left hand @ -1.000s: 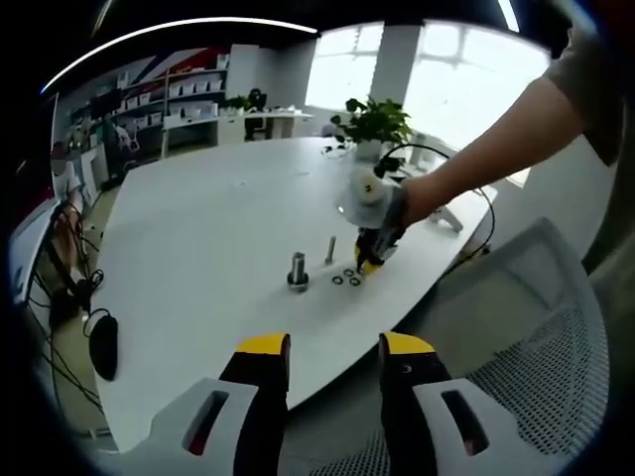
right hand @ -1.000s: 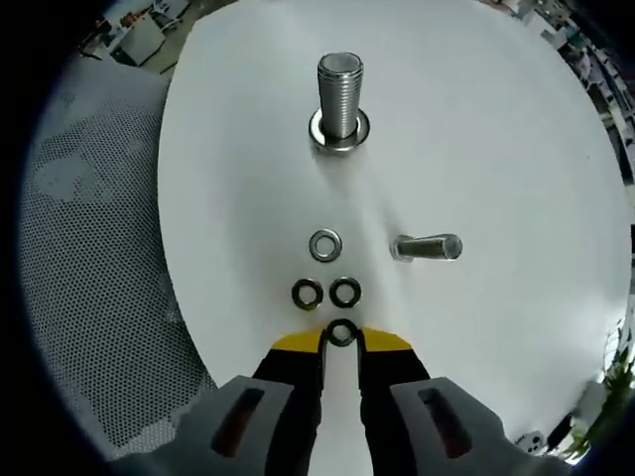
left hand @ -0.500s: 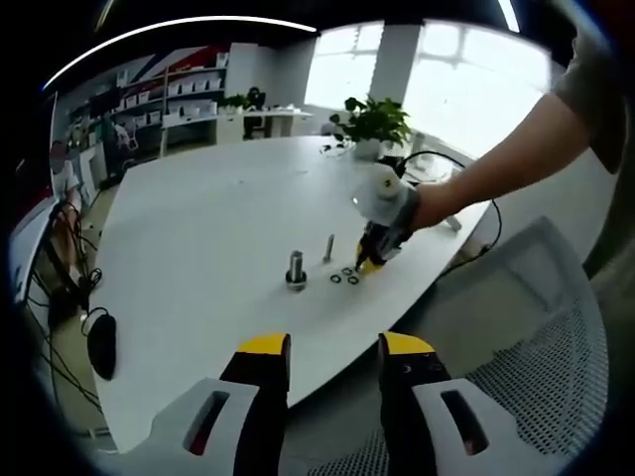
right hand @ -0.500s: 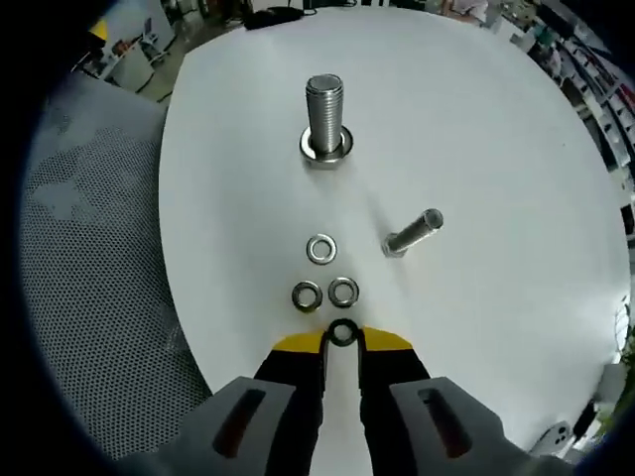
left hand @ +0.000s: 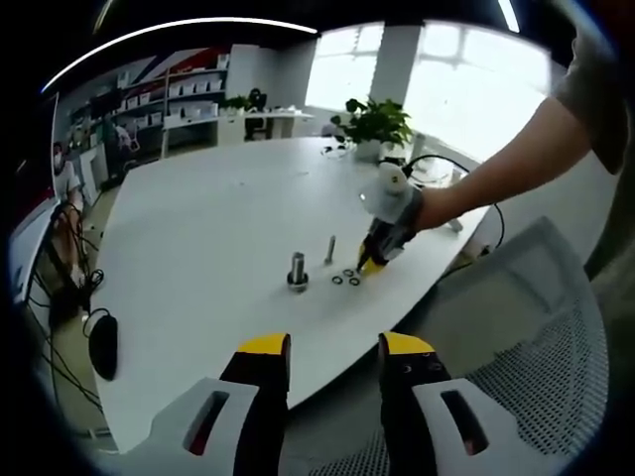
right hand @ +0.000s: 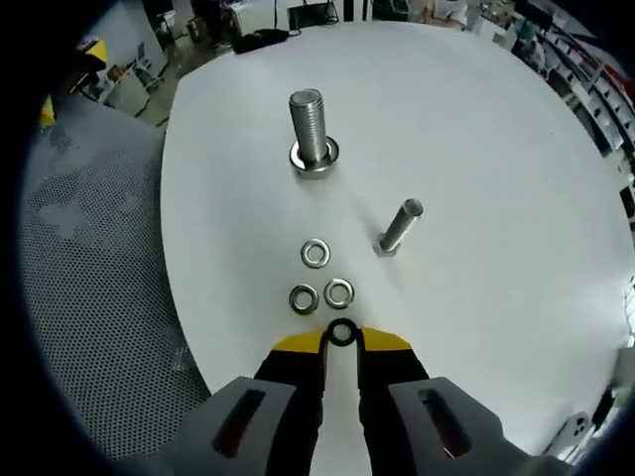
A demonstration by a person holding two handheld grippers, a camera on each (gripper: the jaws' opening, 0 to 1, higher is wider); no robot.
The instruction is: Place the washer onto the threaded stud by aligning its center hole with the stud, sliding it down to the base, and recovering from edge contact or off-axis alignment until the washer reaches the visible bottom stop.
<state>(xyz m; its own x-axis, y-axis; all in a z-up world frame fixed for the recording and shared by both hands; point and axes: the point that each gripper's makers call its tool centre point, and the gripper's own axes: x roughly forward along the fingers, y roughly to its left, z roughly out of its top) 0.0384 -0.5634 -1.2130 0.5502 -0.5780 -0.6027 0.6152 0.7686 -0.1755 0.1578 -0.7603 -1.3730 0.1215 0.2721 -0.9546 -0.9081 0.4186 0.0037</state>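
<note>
The right gripper hung over the near edge of the white table, its yellow-tipped jaws pressed in on a dark washer pinched between the tips. Just beyond the tips three more washers lay flat on the table, two side by side and a paler one a little farther on. Past them stood the thick threaded stud, upright on its round base, well apart from the held washer. To one side of the loose washers a thinner bolt stood on the table as well, leaning in the right gripper view as the lens bent it.

From the left gripper view the same group looked small and far off: the stud, the thin bolt and the loose washers near the table's edge, with the right gripper angled down at them from a person's outstretched arm. The left gripper was held back from the table, its two yellow-tipped jaws spread apart with nothing between them. A mesh chair sat beside the table, a potted plant stood at its far side, and a dark mouse lay near its edge.
</note>
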